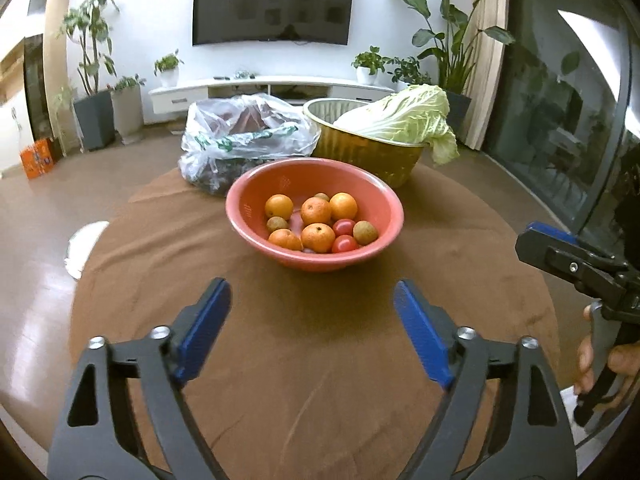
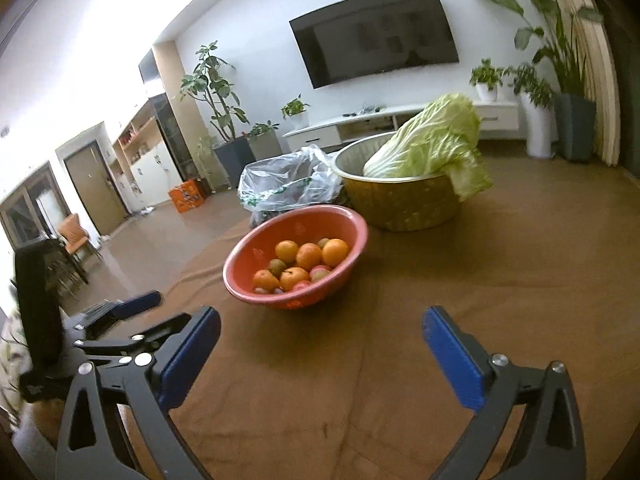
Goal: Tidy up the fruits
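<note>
A pink bowl (image 1: 248, 210) (image 2: 248, 254) stands mid-table on the brown cloth, holding several oranges (image 1: 316, 211) (image 2: 335, 252), two small red tomatoes (image 1: 344, 227) and some brownish round fruits (image 1: 365, 233). My left gripper (image 1: 312, 300) hovers open over the cloth just in front of the bowl, nothing between its blue pads. In the right wrist view my right gripper (image 2: 320, 334) is also open and empty, near the bowl and to its right. The right gripper's tip (image 1: 536, 240) shows at the left view's right edge, held by a hand (image 1: 600, 360).
Behind the bowl stand a gold basin (image 1: 360, 148) (image 2: 400, 204) holding a napa cabbage (image 1: 404, 118) (image 2: 432, 144) and a clear plastic bag (image 1: 240, 132) (image 2: 288, 184) with dark contents. The round table's edge (image 1: 80, 280) drops to a glossy floor. Plants, TV stand behind.
</note>
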`<state>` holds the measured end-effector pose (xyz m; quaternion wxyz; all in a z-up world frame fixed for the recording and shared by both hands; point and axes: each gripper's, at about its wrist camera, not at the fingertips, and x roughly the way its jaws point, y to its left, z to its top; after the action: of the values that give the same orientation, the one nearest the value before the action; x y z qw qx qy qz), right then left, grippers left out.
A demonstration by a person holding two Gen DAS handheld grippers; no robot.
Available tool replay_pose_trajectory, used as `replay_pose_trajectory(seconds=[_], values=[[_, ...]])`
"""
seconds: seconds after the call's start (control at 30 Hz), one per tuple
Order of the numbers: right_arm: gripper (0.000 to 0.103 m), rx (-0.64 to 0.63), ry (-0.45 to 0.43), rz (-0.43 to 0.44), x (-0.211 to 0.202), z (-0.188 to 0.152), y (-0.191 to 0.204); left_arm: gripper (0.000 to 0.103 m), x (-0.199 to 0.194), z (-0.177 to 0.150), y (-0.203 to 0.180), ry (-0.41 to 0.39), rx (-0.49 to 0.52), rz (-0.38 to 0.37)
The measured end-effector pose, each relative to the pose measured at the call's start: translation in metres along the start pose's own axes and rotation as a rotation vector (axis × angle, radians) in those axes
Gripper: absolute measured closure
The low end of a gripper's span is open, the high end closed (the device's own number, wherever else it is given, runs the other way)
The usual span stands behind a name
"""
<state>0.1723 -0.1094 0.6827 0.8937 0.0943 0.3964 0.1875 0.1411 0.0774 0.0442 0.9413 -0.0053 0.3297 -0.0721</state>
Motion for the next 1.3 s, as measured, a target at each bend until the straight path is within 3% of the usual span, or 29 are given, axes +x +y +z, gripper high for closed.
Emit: replay_pose_trajectory(seconds=[0.13, 0.5, 0.9, 1.07, 1.17, 1.3], values=[[0.0, -0.016, -0.013, -0.031, -0.016, -0.014, 0.002, 0.007, -0.022, -0.014, -0.014, -0.034, 0.026, 0.025], [0.0, -0.096, 0.01, -0.105, -0.029, -0.042, 0.018, 0.007, -0.049, -0.049, -0.035, -0.008, -0.003, 0.035], [0.0, -0.099, 0.011, -0.105, -0.036, -0.052, 0.022, 0.007, -0.065, -0.059, -0.041, -0.016, 0.0, 0.081], [0.0, -0.101, 0.005, -0.105, -0.038, -0.054, 0.022, 0.007, -0.069, -0.06, -0.043, -0.018, 0.012, 0.129], [0.0, -0.102, 0.005, -0.105, -0.04, -0.055, 0.022, 0.0, -0.07, -0.061, -0.044, -0.019, 0.029, 0.195], [0.0, -0.102, 0.004, -0.104, -0.041, -0.056, 0.022, 0.0, -0.072, -0.063, -0.05, -0.024, 0.071, 0.256]])
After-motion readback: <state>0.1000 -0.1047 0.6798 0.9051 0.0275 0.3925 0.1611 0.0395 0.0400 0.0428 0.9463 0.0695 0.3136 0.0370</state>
